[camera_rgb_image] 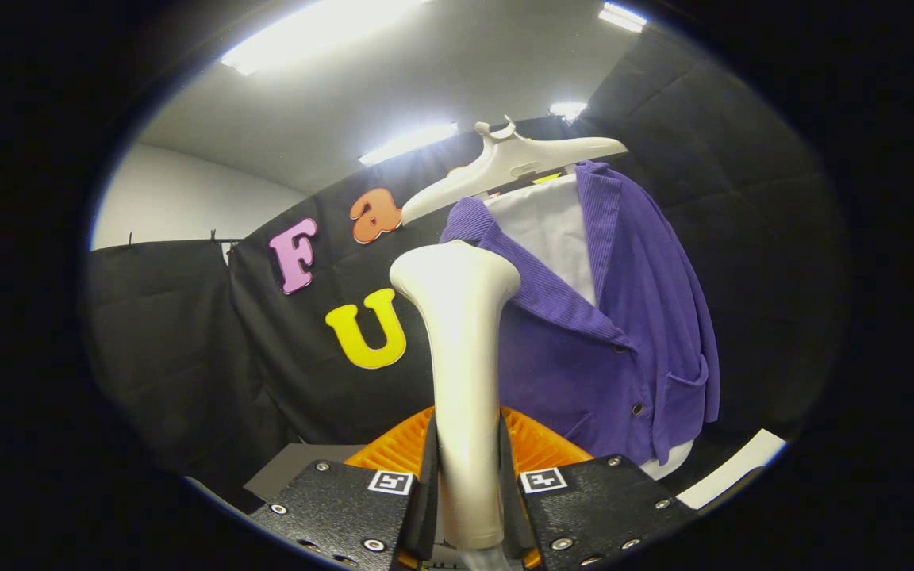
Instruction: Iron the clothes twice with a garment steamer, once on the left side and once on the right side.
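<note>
Gripping one steamer (463, 373) upright, the gripper (466, 492) presses both fingers on its handle. Beyond hangs one purple jacket (624, 341) over a white shirt (554, 230) on one hanger (505, 162); the steamer head overlaps the jacket's collar.

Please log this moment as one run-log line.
gripper: shut on steamer | steamer head: raised beside purple cardigan | cardigan: on hanger

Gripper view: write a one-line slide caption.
Fingers shut on the steamer, its head raised beside the purple jacket on its hanger.
</note>
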The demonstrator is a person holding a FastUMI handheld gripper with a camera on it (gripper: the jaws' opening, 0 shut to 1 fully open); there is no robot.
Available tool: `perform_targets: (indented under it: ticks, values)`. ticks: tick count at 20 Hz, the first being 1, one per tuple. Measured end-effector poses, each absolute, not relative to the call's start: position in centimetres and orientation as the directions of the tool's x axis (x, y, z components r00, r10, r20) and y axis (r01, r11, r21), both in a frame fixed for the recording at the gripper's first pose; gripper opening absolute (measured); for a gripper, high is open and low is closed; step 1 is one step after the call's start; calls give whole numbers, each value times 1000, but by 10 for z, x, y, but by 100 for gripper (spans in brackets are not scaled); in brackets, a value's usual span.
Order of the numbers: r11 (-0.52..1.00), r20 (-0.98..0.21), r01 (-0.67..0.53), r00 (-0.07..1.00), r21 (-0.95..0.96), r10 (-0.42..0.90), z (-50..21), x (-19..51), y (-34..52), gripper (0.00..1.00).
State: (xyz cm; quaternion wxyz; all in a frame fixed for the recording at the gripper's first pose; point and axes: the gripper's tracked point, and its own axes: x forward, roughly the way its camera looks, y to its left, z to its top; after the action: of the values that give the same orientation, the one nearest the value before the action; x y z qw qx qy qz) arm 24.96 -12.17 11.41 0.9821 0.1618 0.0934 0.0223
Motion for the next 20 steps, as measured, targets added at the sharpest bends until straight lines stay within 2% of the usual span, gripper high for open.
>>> perform_targets:
  ticks: [5, 10, 20]
  values:
    - [949, -206, 50, 978, 313, 16, 95, 273, -133, 35]
    - [948, -261, 64, 965, 310, 21, 66, 280, -133, 35]
    - [951, -364, 84, 931, 297, 32, 13, 258, -130, 35]
